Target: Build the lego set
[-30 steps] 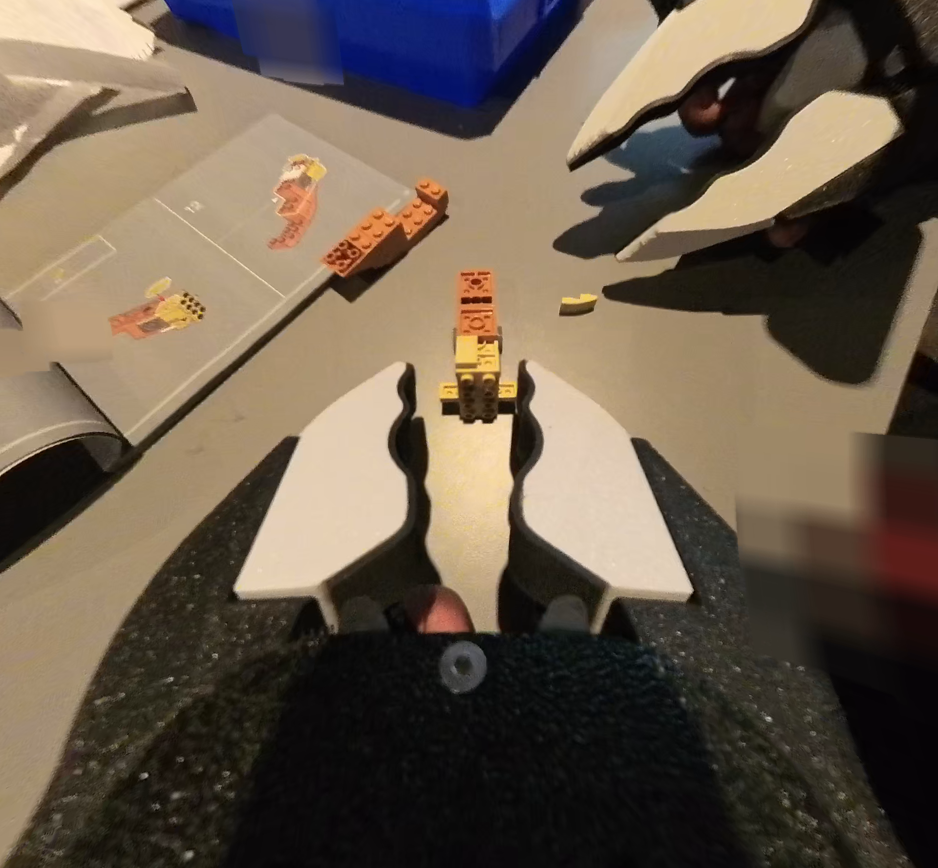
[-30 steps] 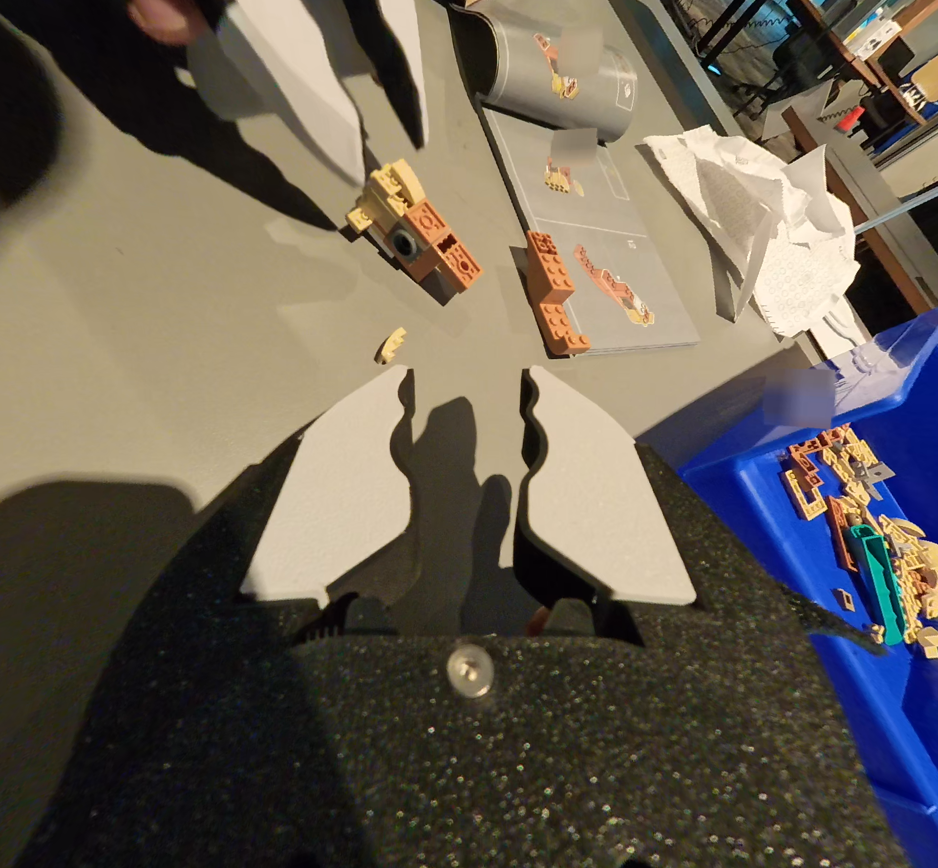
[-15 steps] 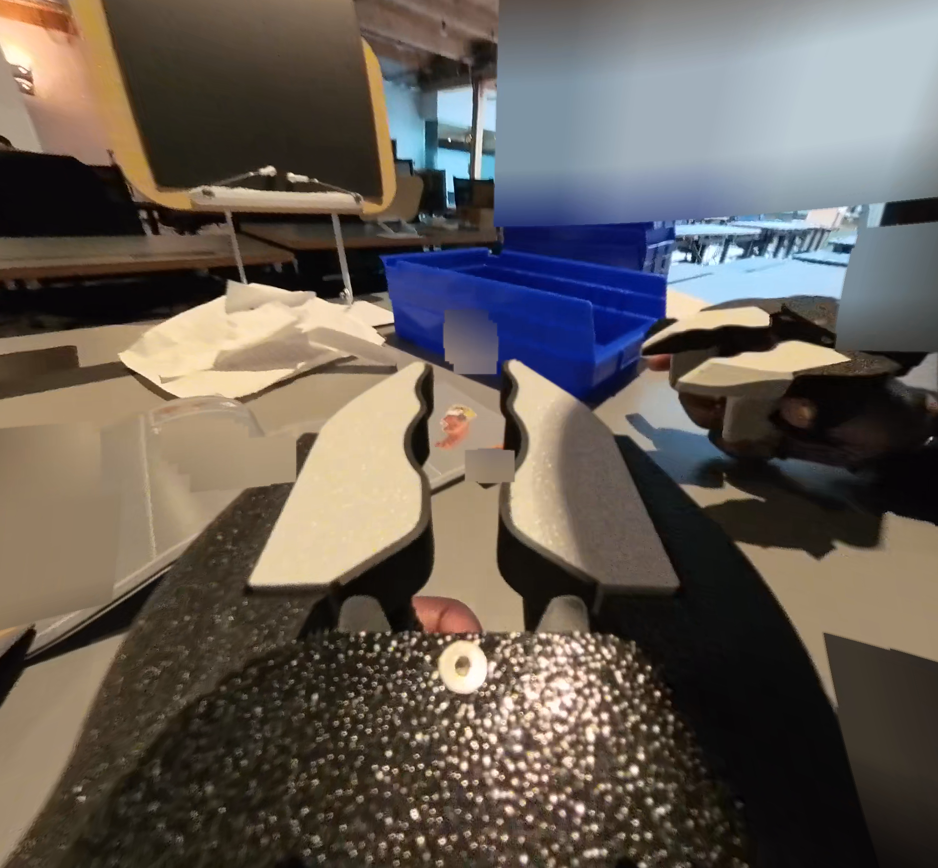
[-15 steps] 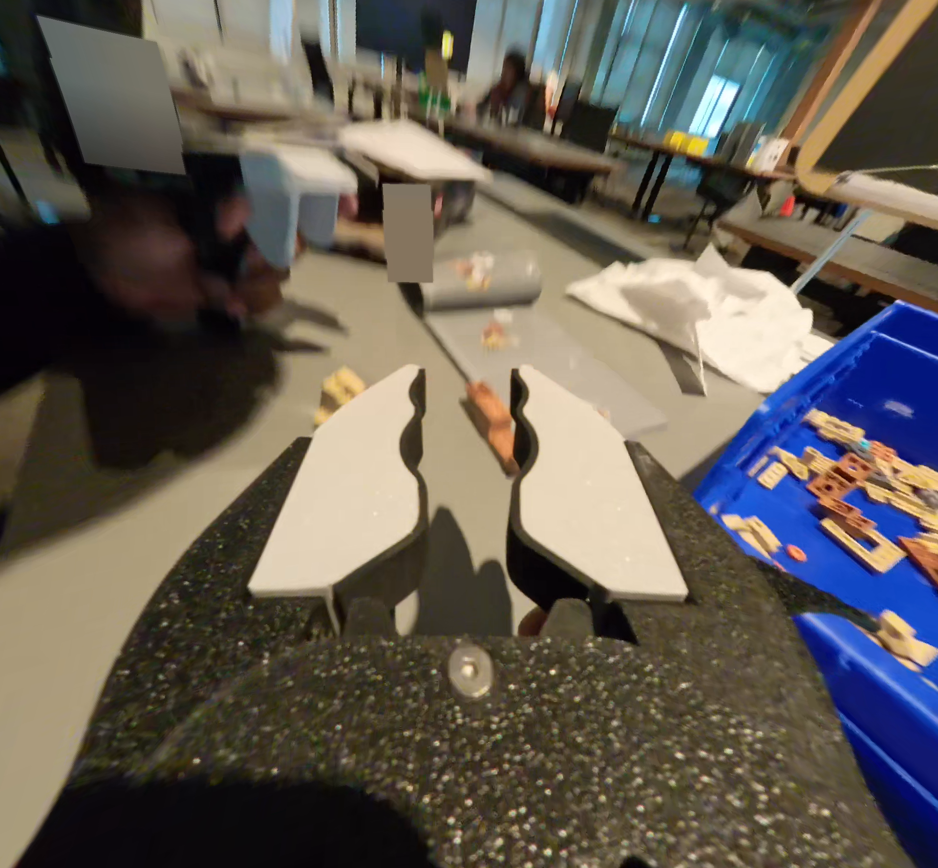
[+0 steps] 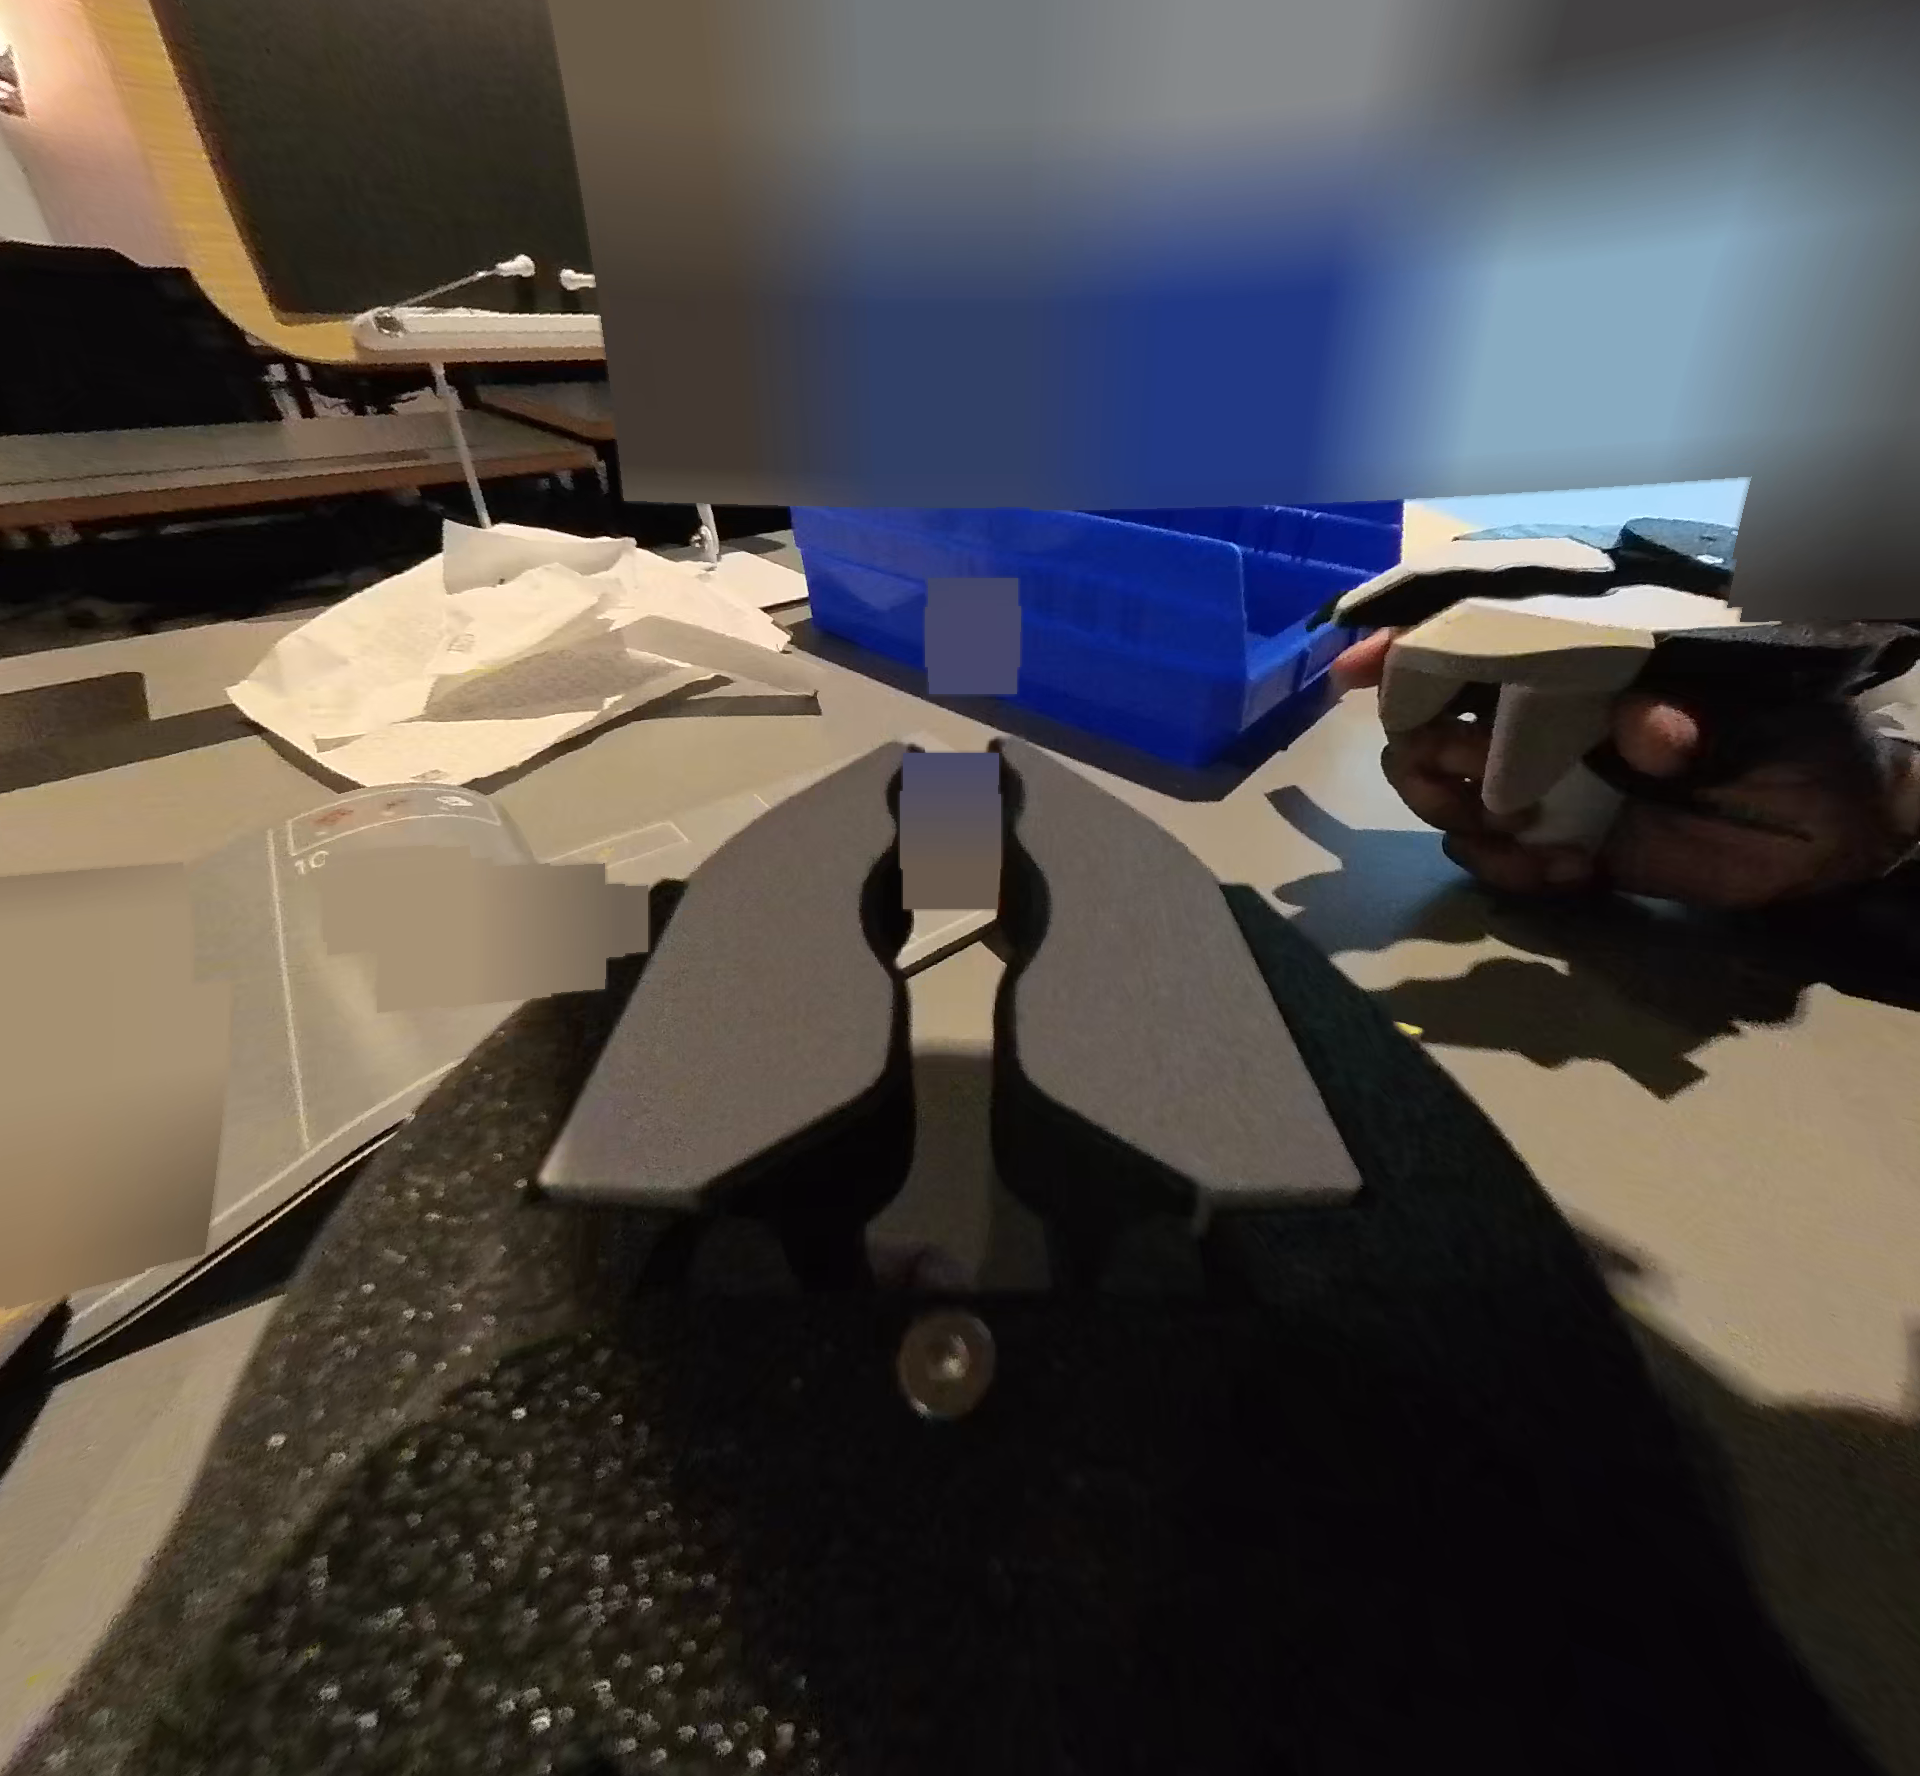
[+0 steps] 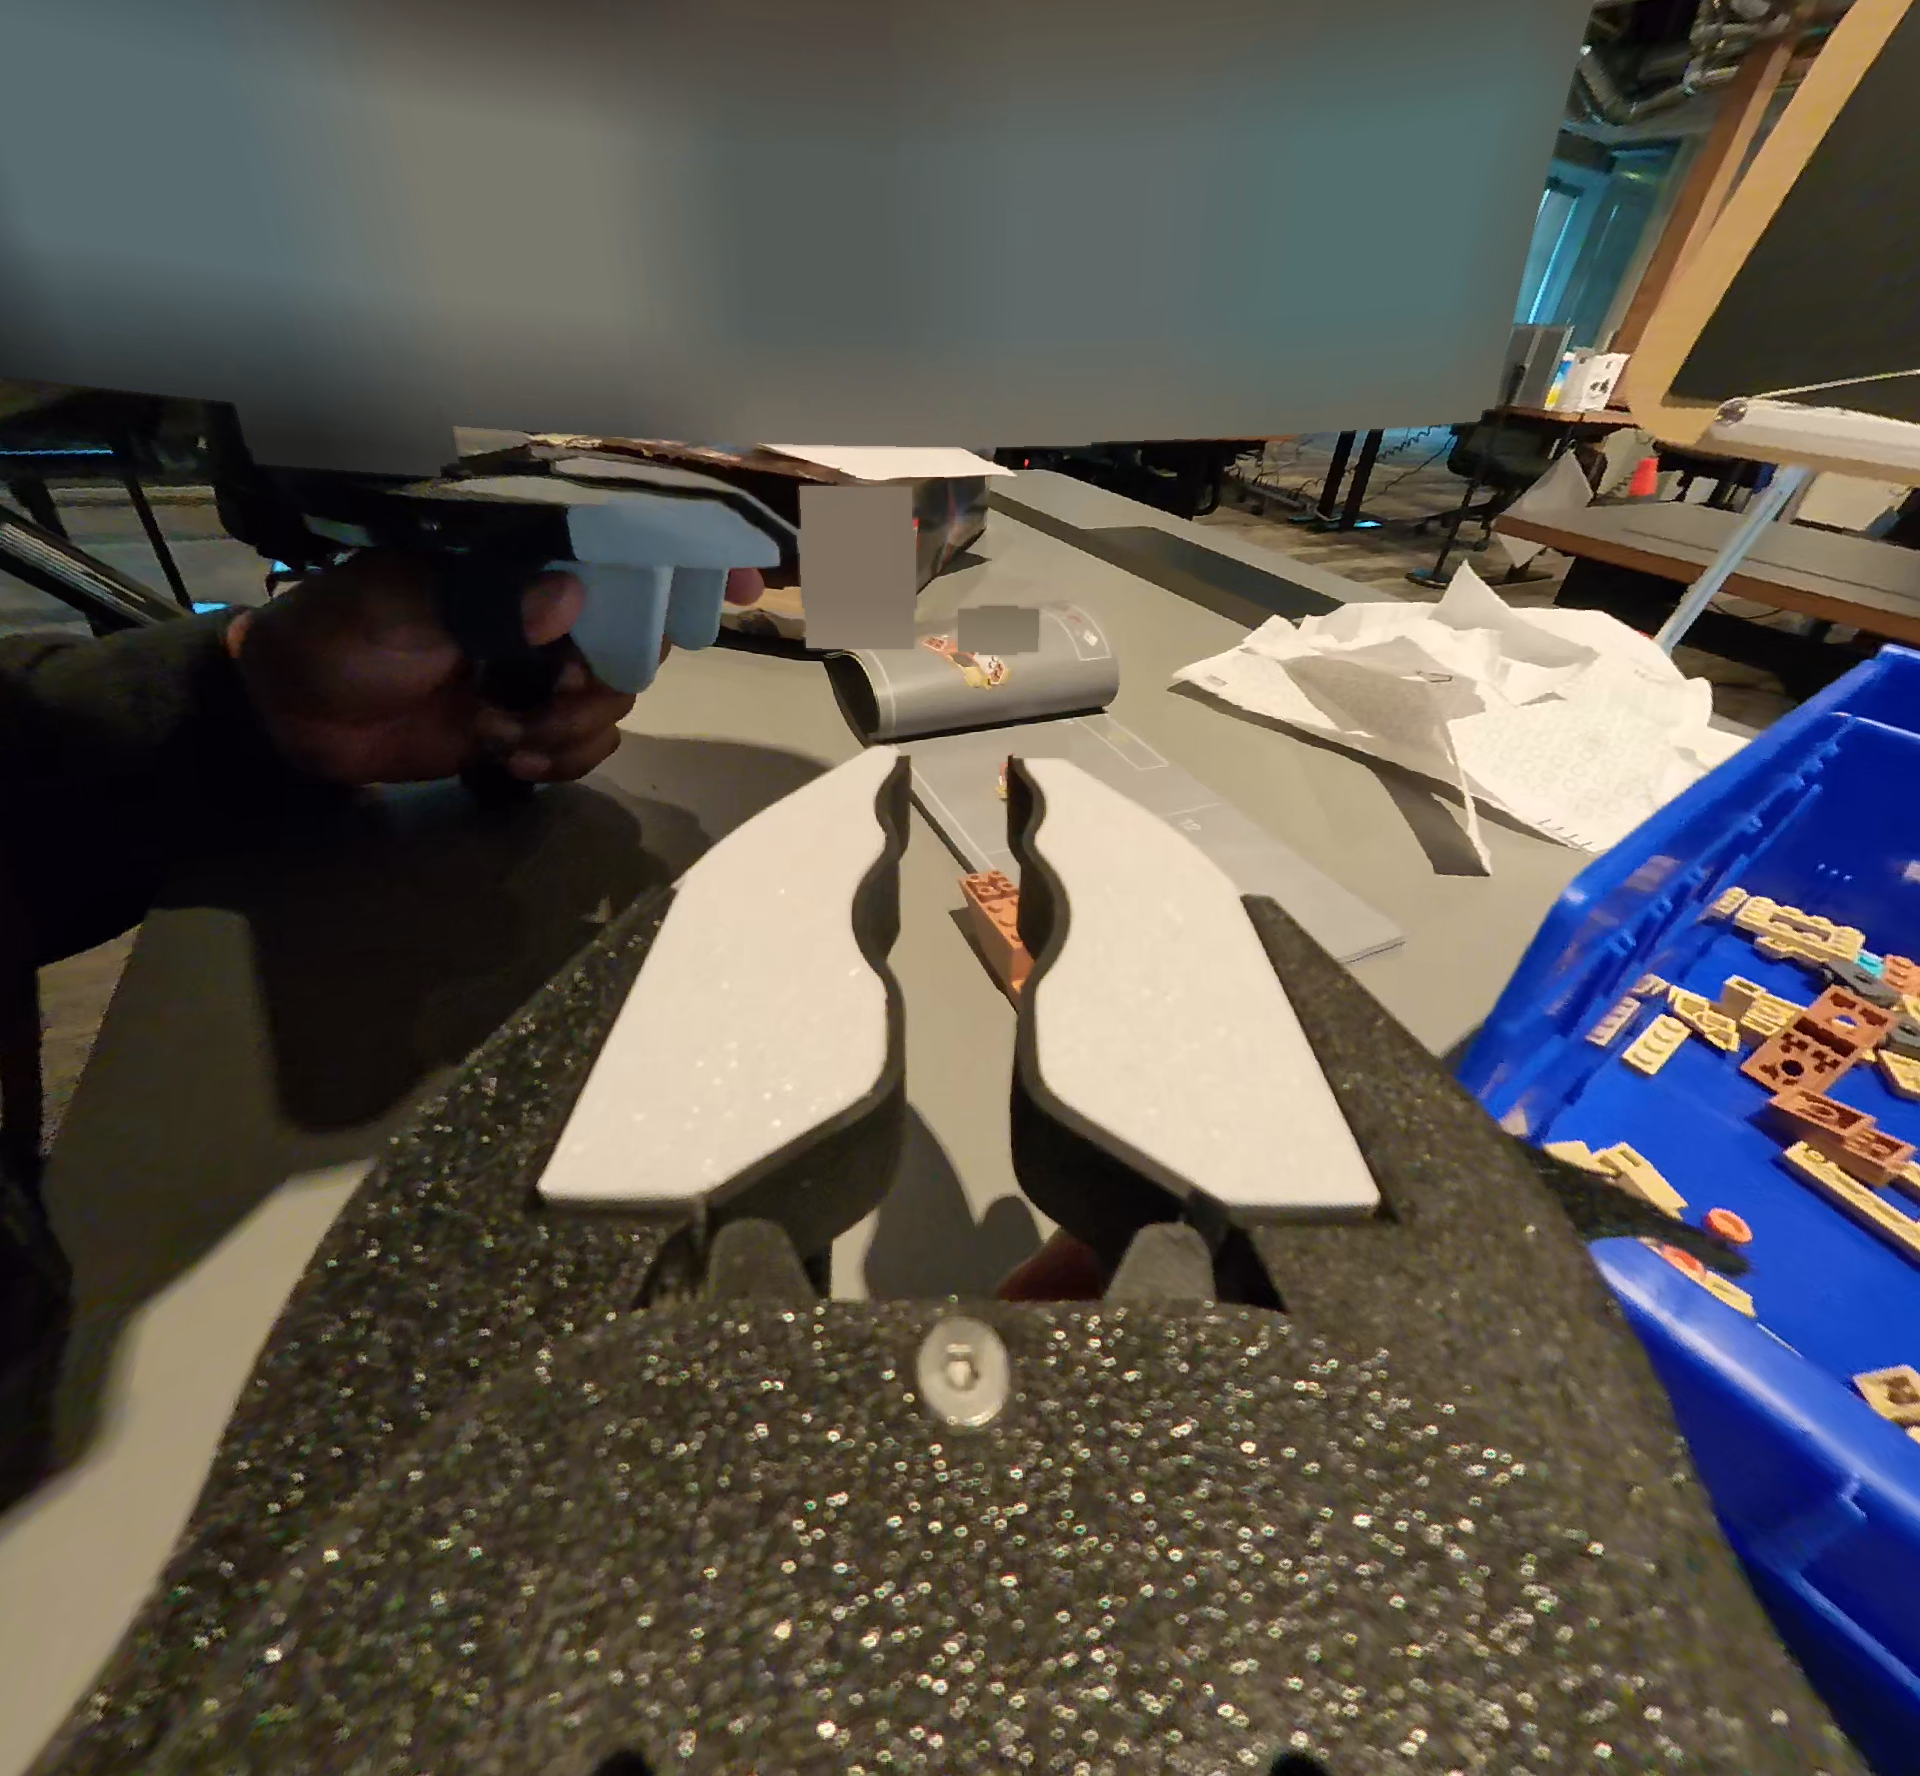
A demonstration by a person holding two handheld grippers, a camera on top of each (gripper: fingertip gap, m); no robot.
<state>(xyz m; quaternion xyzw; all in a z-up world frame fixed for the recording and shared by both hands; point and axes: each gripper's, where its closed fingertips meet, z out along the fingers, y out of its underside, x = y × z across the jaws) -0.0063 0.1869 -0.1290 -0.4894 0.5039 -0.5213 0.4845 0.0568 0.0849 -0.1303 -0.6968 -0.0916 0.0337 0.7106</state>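
Observation:
My left gripper [image 5: 948,760] is held low over the grey table [image 5: 1558,1155], level, its jaws a narrow gap apart and empty. My right gripper [image 6: 956,770] is also low and level, narrowly open and empty. An orange-brown brick assembly [image 6: 992,926] lies on the table just beyond its fingers, partly hidden by the right finger. The instruction booklet [image 6: 1143,853] lies open behind it and also shows in the left wrist view [image 5: 416,895]. The yellow-and-orange assembly is hidden. Each view shows the other gripper held in a hand, the left [image 6: 644,583] and the right [image 5: 1496,646].
A blue bin [image 6: 1558,999] with several loose tan and brown bricks stands at the right; it also shows in the left wrist view [image 5: 1122,646]. Crumpled white paper [image 6: 1455,698] lies behind the booklet. A small yellow bit [image 5: 1408,1028] lies by my left gripper's right edge. Across from one pair of fingers to the other is roughly 12 cm.
Both grippers have tilted from looking down on the table to level and low. Both jaws have narrowed. The yellow-and-orange assembly has gone out of view.

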